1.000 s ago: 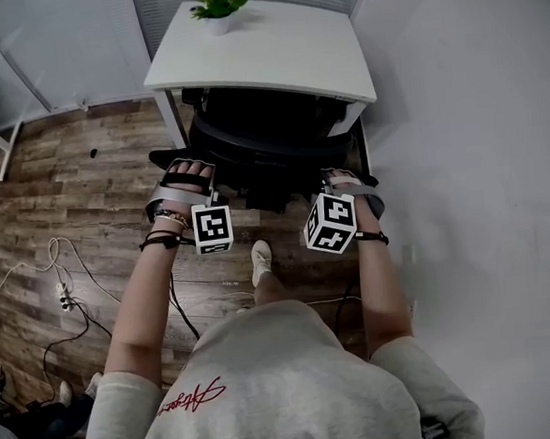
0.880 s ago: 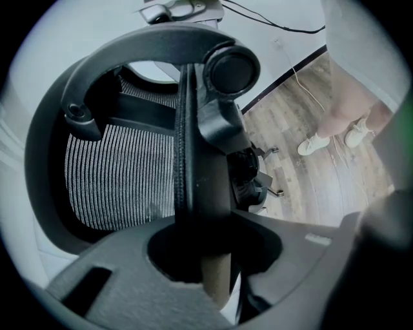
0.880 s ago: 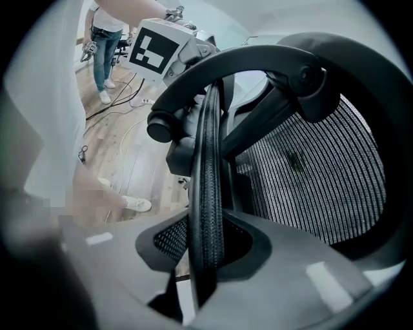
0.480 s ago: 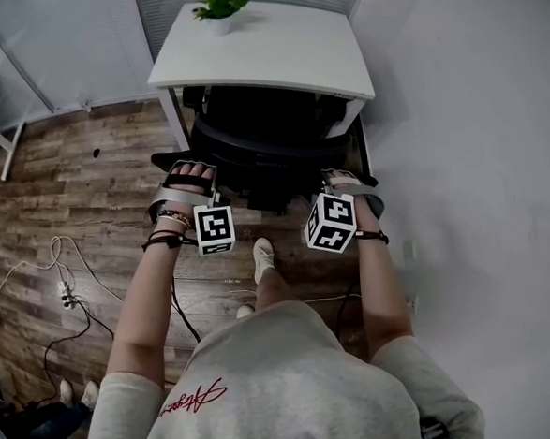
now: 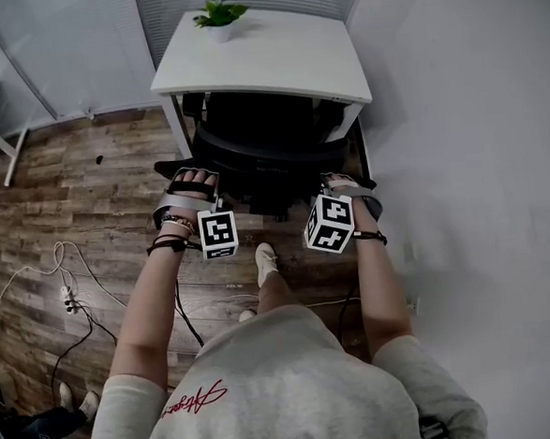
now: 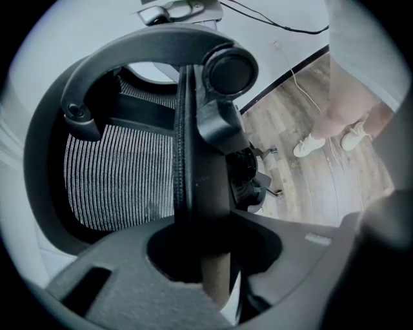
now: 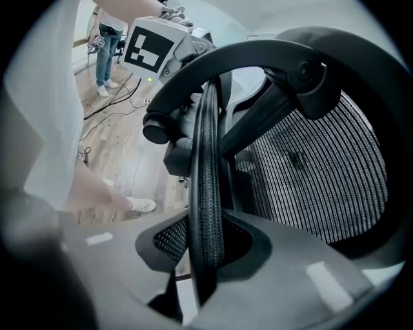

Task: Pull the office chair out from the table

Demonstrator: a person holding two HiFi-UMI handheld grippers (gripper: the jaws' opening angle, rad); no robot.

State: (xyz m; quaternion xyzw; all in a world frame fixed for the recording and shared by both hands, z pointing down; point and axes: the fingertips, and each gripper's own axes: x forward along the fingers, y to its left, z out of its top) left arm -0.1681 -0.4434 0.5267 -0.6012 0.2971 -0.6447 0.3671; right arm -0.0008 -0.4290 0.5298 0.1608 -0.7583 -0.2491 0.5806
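A black office chair (image 5: 261, 154) with a mesh back sits tucked under the white table (image 5: 273, 59). My left gripper (image 5: 189, 178) is on the left side of the chair back and my right gripper (image 5: 343, 183) is on the right side. In the left gripper view the backrest's rim (image 6: 193, 161) runs upright between the jaws, and the left gripper (image 6: 206, 258) is shut on it. In the right gripper view the right gripper (image 7: 203, 251) is likewise shut on the mesh-covered rim (image 7: 208, 161). The seat and wheels are hidden under the table.
A potted plant (image 5: 218, 11) stands at the table's far edge. A white wall (image 5: 477, 153) runs close along the right. Cables and a power strip (image 5: 66, 296) lie on the wood floor at left. My shoe (image 5: 263, 260) is just behind the chair.
Both grippers have come slightly toward me with the chair back still held. The jaws have not changed.
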